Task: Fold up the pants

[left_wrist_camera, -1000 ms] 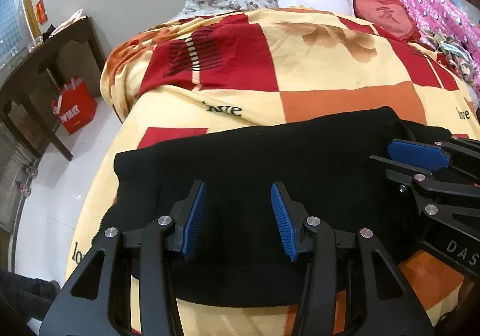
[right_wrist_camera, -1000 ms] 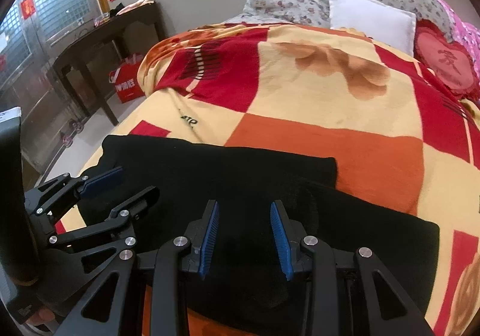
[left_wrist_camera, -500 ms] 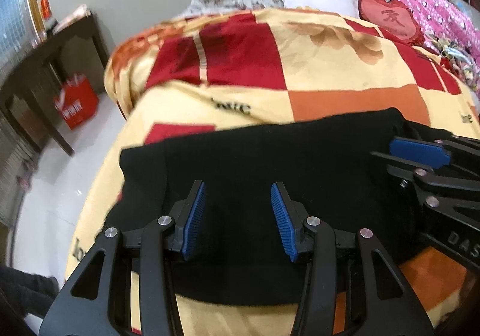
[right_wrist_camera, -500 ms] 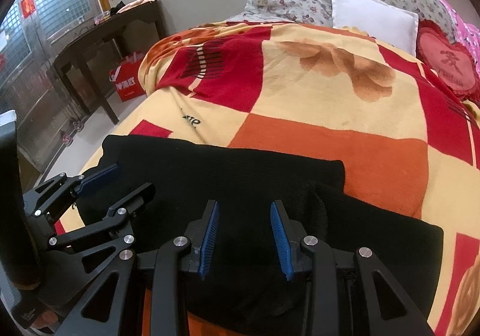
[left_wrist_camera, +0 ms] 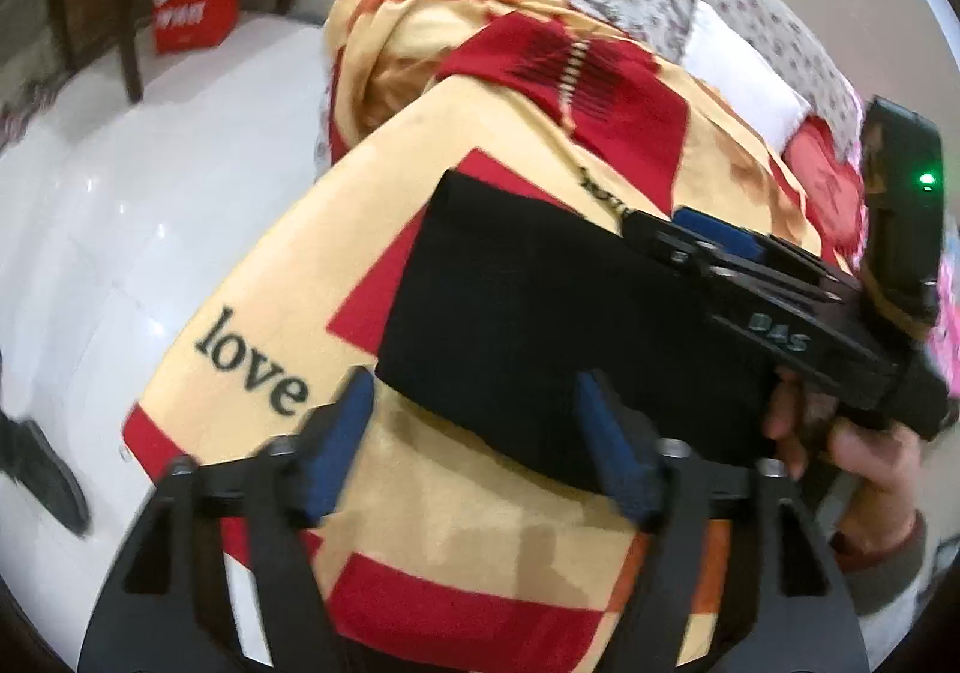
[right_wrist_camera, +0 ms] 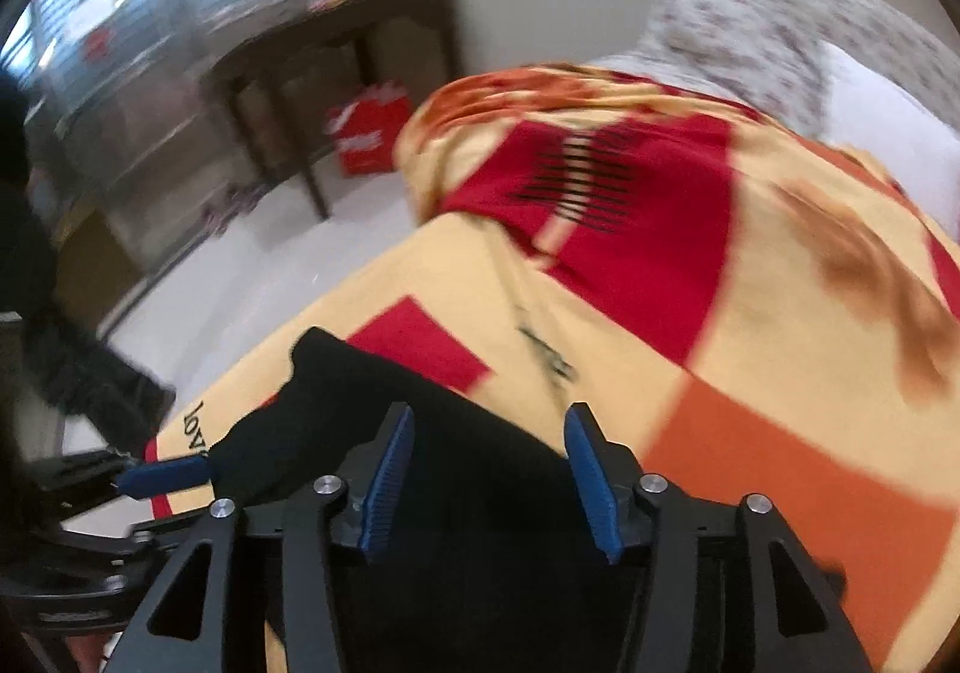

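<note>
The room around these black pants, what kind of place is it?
Most likely a home bedroom: the pants lie on a bed's checked blanket, pillows sit at its head, and a dark wooden table stands by the wall.

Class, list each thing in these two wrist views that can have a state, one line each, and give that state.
black pants: folded into a flat rectangle, lying on the blanket.
left gripper: jaws opening, gripping nothing.
right gripper: jaws opening over the pants, pads clear of the cloth.
blanket: spread over the bed.
</note>
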{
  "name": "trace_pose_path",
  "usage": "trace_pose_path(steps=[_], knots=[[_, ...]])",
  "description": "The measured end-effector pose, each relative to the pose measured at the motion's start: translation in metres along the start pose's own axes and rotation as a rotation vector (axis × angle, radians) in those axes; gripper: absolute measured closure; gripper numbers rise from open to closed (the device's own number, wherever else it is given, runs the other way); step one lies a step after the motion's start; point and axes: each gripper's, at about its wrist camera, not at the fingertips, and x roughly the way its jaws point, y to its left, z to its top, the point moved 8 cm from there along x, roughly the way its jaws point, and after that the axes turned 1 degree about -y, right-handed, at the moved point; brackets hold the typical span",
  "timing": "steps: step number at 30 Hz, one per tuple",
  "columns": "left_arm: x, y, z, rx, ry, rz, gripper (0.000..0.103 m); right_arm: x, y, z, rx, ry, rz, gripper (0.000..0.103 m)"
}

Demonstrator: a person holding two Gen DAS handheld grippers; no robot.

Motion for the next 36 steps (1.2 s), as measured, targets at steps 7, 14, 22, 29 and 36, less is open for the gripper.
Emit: trace_pose_path(steps=[7, 14, 22, 29, 36], knots=[[0.016, 0.017, -0.005, -0.047, 0.023, 0.075, 0.024, 0.054, 0.026, 0.001, -0.112, 0.082, 0.092, 0.048], [0.03, -0.018, 0.011, 0.04, -0.047, 0.008, 0.059, 0.052, 0.015, 0.004, 0.059, 0.021, 0.208, 0.076], [-0.032, -0.096, 0.025, 0.27, -0.276, -0.157, 0.086, -0.071, -0.047, -0.005, 0.329, -0.19, 0.175, 0.06], [-0.027, -0.184, -0.033, 0.579, -0.333, -0.171, 0.086, -0.14, -0.076, -0.033, 0.599, -0.28, 0.349, 0.032], [-0.013, -0.185, -0.042, 0.609, -0.32, -0.126, 0.086, -0.13, -0.071, -0.053, 0.601, -0.199, 0.323, 0.031]])
